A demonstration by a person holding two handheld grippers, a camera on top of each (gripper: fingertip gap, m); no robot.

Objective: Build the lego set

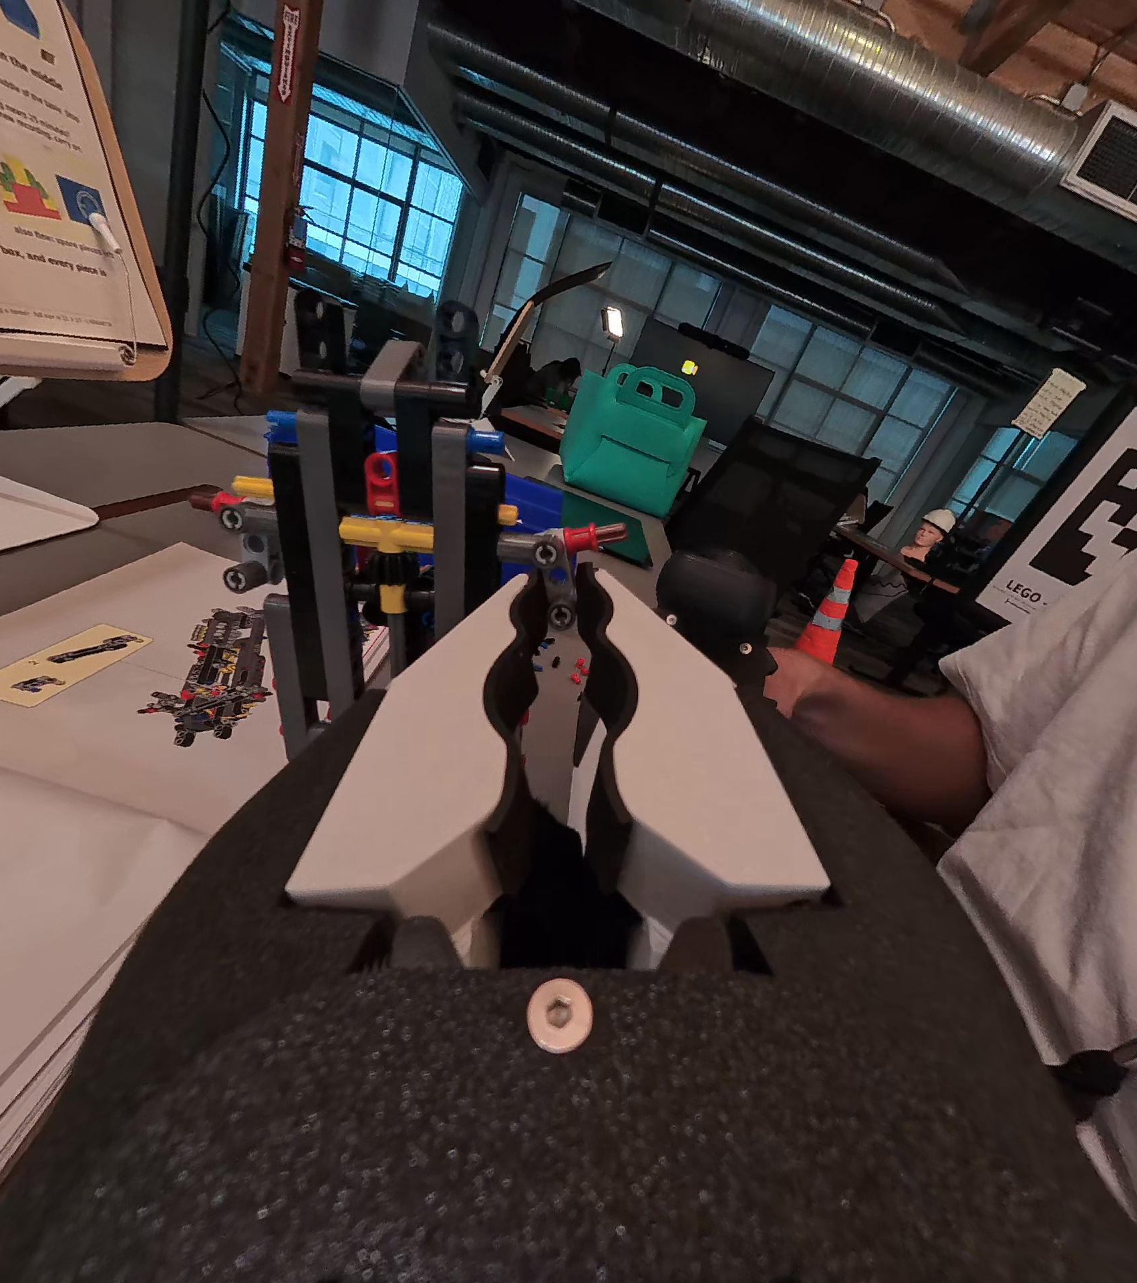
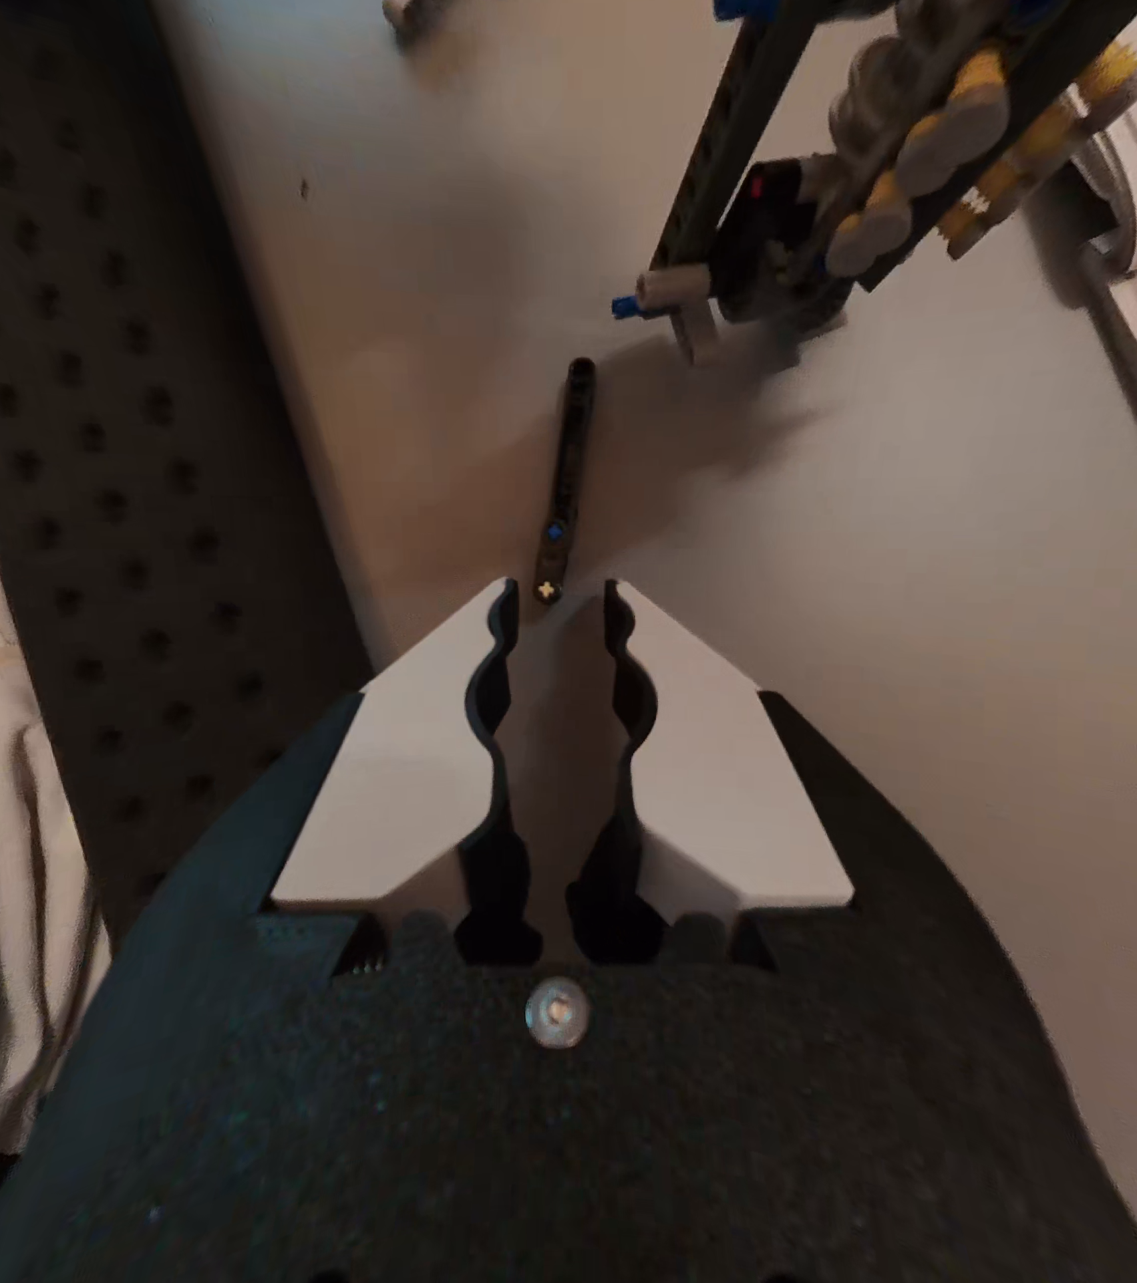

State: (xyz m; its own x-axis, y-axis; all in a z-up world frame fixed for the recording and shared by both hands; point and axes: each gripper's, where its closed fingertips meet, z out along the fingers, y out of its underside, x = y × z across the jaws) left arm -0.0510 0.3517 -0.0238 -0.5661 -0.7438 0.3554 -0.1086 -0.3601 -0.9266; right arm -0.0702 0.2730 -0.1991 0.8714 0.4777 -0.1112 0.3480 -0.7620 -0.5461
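- Far left in the left wrist view, an open white paper instruction booklet (image 1: 87,694) lies flat on the pale tabletop (image 2: 899,625), its printed build pictures facing up. It is worth checking the pictured step before fitting the next part.
- Just right of the booklet stands the half-built Lego model (image 1: 371,548), an upright frame of black and grey plastic beams with yellow, red and blue pins and axles. Its base is on the table beside the booklet.
- The left gripper (image 1: 557,590), white plastic fingers with wavy black pads, has its jaws drawn close on a small grey angled connector (image 1: 555,583) at the right end of the model's grey cross axle. It is pinched at the very tips, so I judge this hand to be steadying the model. The hold should stay firm and level so the frame does not tip.
- Right of that, a person's forearm and white sleeve (image 1: 1072,729) reach in.
- In the right wrist view, which is blurred, a long thin black Lego beam (image 2: 566,486) with a blue pin and a tan axle end lies flat on the table, pointing away.
- The right gripper (image 2: 559,590) has its jaws spread and empty, the beam's near end just between the tips.
- To pick it well, I would lower squarely over the beam's near end, close across its narrow sides, and lift without dragging.
- Upper right, the model's lower end (image 2: 829,208) hangs near; keep clear of it.
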